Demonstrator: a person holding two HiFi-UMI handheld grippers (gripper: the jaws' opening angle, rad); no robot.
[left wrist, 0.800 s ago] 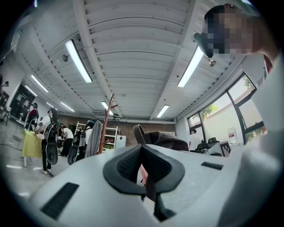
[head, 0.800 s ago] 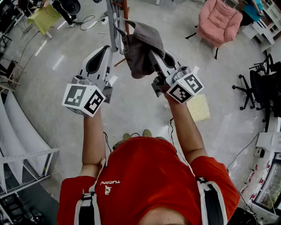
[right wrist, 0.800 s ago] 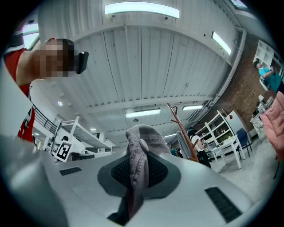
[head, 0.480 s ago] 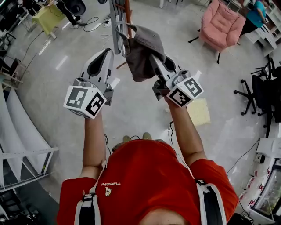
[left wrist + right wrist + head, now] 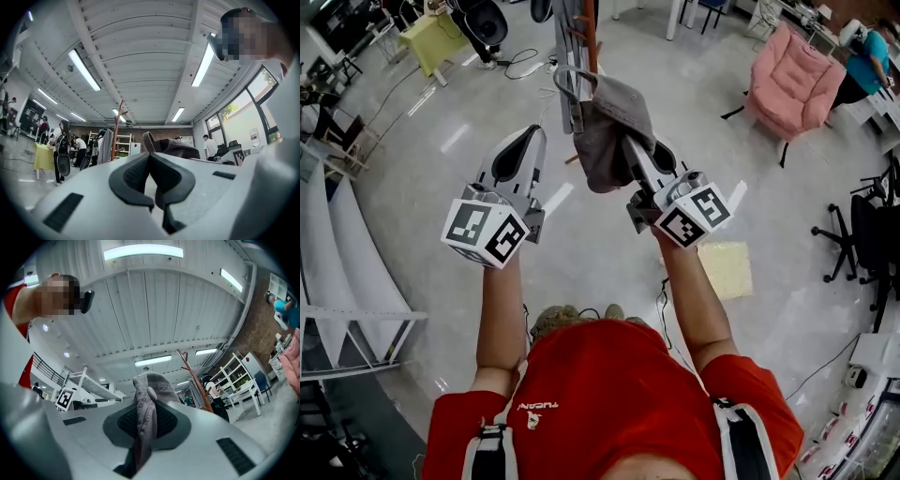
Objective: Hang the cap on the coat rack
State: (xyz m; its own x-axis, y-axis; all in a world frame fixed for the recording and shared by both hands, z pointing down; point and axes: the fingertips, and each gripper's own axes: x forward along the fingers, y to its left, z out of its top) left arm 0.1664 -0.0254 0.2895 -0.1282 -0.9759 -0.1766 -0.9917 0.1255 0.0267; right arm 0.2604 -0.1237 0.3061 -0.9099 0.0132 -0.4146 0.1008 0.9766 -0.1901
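My right gripper (image 5: 628, 142) is shut on a grey cap (image 5: 614, 117), raised high in front of me. In the right gripper view the cap's fabric (image 5: 146, 401) is pinched between the black pads and bunches up above them. The wooden coat rack (image 5: 592, 33) stands just beyond the cap, with a grey garment (image 5: 568, 75) hanging on it; the cap's edge is close beside that garment. My left gripper (image 5: 532, 136) is held up left of the cap, shut, nothing between its pads. From the left gripper view the coat rack (image 5: 118, 129) is far off and the cap (image 5: 171, 146) is to the right.
A pink armchair (image 5: 797, 80) stands at the back right and a yellow table (image 5: 431, 33) at the back left. Black office chairs (image 5: 872, 225) line the right side. A yellow mat (image 5: 727, 267) lies on the floor. White railings (image 5: 347, 281) run along the left. Several people (image 5: 63, 145) stand in the background.
The whole view has slid as I move toward the rack; the armchair and floor have shifted right and down. Both grippers stay raised, and the right one still holds the cap.
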